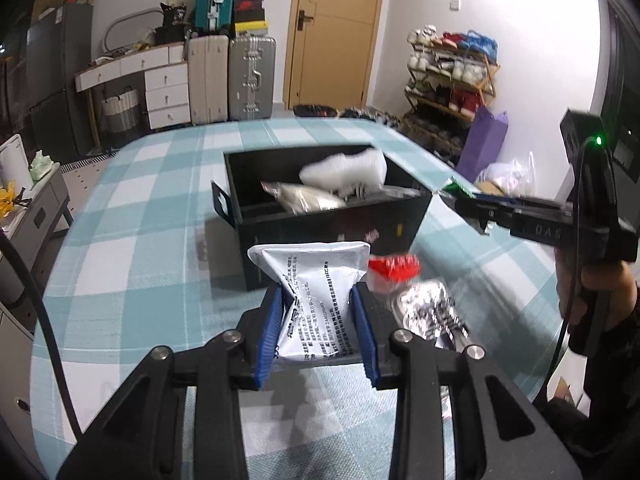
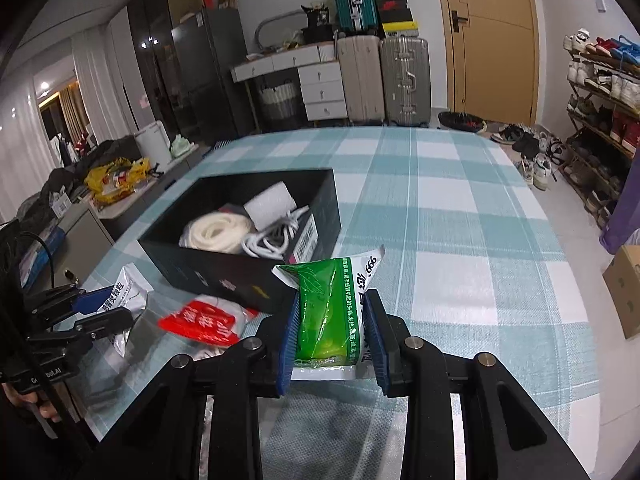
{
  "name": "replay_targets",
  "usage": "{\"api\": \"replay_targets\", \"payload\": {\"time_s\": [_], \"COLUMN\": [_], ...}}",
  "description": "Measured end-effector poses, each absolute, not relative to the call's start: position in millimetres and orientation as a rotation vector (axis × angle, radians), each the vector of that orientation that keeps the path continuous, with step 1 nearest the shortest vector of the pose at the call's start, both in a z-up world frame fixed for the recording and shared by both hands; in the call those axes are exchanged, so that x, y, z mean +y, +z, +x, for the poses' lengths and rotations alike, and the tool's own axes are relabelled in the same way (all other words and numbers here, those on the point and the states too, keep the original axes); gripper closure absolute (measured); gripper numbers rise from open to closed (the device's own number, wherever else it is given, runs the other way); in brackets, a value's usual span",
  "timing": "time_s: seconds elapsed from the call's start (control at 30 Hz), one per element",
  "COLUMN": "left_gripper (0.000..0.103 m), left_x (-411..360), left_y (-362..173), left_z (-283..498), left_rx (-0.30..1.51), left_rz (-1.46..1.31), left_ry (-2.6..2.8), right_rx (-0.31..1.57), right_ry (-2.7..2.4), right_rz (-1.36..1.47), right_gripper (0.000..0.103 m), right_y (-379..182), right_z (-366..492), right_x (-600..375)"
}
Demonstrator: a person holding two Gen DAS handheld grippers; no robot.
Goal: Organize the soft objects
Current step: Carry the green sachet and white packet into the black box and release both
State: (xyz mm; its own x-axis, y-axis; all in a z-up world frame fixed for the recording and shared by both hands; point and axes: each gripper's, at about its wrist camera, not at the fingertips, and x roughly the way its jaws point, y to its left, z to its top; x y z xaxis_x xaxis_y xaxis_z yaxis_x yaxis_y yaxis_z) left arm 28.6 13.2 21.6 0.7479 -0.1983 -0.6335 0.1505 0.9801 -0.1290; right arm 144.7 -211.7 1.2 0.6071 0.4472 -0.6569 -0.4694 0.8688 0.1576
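Observation:
My left gripper [image 1: 318,300] is shut on a white printed pouch [image 1: 316,280], held just above the checked cloth in front of the black box [image 1: 332,224]. My right gripper [image 2: 334,312] is shut on a green and white pouch [image 2: 332,304], held near the box's [image 2: 224,272] right front corner. The box holds a white foam piece [image 1: 348,170], a beige pouch [image 1: 308,198], a coiled white rope [image 2: 218,232] and white cords [image 2: 268,240]. A red and white packet [image 2: 204,320] and a silver foil packet [image 1: 432,312] lie on the cloth before the box.
The table wears a teal and white checked cloth [image 2: 460,220]. Suitcases [image 2: 384,80], a drawer desk [image 2: 316,80] and a door [image 2: 492,36] stand behind. A shoe rack [image 2: 604,92] is at the right, a low cabinet [image 1: 40,208] at the left.

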Motion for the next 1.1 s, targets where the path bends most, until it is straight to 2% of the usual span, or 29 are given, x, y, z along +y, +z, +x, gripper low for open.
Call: {"api": "replay_targets", "payload": {"time_s": [0.47, 1.1], "left_gripper": [0.069, 0.069], "left_x": [21.7, 16.8], "left_y": [53.2, 65.9], "left_z": [44.9, 100.0], "left_rx": [0.62, 0.601], "left_rz": [-0.102, -0.096], "left_ry": [-0.157, -0.14], "right_rx": [0.645, 0.615], "right_ry": [0.59, 0.635], "right_rz": [-0.009, -0.062], "right_gripper": [0.072, 0.072], "right_y": [28.4, 45.4], "right_z": [125.2, 141.4], "right_x": [-196.8, -154.2]}}
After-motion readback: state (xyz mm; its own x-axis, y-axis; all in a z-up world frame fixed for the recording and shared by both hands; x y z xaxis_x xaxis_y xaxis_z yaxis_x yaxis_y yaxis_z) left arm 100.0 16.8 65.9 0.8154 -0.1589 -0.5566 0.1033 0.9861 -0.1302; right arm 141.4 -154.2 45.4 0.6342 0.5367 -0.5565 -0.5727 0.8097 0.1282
